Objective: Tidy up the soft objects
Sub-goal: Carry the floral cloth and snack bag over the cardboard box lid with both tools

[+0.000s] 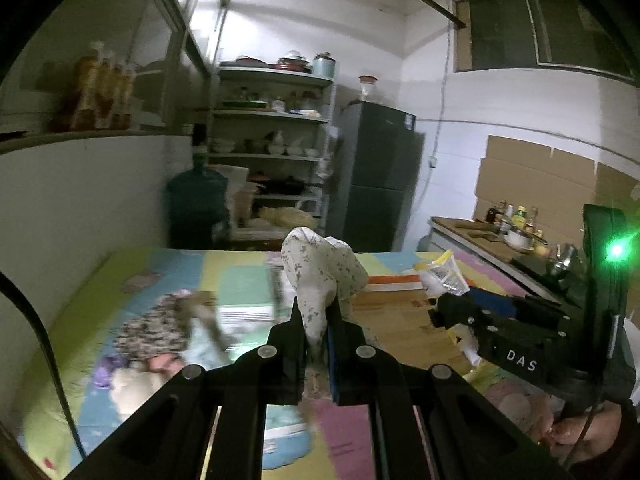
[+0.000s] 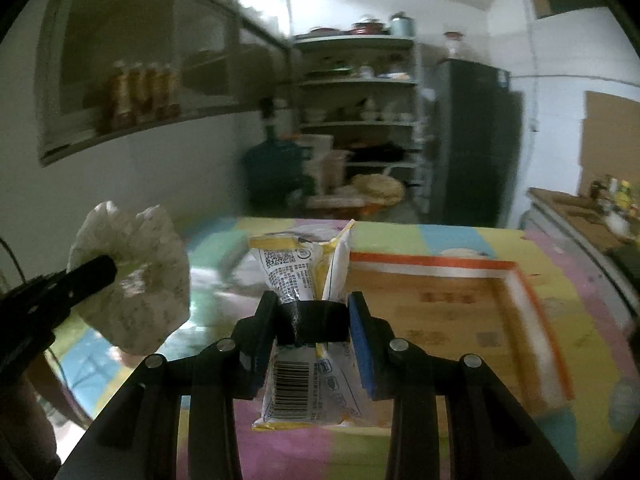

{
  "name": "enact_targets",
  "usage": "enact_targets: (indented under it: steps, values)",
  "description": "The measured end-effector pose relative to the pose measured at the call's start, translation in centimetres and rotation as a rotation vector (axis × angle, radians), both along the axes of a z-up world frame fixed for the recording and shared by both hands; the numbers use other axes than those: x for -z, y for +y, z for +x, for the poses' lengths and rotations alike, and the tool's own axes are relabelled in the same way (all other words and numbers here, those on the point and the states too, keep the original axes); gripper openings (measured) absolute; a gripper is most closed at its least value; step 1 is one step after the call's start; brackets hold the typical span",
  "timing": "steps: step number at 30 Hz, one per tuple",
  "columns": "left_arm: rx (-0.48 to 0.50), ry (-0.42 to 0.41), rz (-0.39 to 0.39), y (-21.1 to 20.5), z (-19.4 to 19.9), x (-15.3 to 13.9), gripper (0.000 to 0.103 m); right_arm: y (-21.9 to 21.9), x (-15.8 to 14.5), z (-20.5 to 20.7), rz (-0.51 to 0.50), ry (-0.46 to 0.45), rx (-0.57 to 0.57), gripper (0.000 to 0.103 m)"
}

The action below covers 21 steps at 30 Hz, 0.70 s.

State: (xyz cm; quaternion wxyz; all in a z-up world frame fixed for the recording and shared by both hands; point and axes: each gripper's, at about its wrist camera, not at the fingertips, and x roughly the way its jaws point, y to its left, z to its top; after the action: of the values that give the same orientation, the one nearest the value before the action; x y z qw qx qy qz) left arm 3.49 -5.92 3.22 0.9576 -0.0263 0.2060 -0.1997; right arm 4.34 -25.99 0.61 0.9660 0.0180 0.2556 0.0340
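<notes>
My left gripper (image 1: 317, 312) is shut on a white floral cloth (image 1: 320, 276) and holds it above the colourful mat; the cloth also shows at the left of the right wrist view (image 2: 136, 276). My right gripper (image 2: 314, 304) is shut on a yellow and white snack packet (image 2: 304, 276), held over the near edge of a shallow cardboard box (image 2: 460, 312). The packet also shows in the left wrist view (image 1: 442, 276). A patterned dark cloth (image 1: 160, 324) lies on the mat at the left.
A colourful mat (image 1: 132, 280) covers the table. Behind stand a shelf rack (image 1: 272, 136), a water jug (image 1: 196, 208) and a dark fridge (image 1: 376, 176). A counter with bottles (image 1: 516, 220) is at the right. A pale soft item (image 1: 132, 384) lies near left.
</notes>
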Motion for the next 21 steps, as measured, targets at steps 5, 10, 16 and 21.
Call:
enact_targets:
  steps: [5, 10, 16, 21]
  values:
    - [0.045, 0.036, -0.017, -3.9, 1.3, 0.6, 0.009, -4.5, 0.0, -0.5, -0.016, 0.007, 0.088, 0.037]
    - [0.088, 0.088, 0.002, -8.4, 2.9, 2.2, 0.009, -8.8, 0.9, -0.6, -0.02, 0.04, 0.161, 0.037]
    - [0.132, 0.168, -0.017, -12.4, 4.4, 4.3, 0.009, -12.5, 2.2, -0.3, -0.02, 0.087, 0.197, 0.037]
    - [0.17, 0.207, -0.02, -15.0, 5.3, 5.4, 0.009, -14.4, 3.2, 0.3, -0.019, 0.12, 0.213, 0.037]
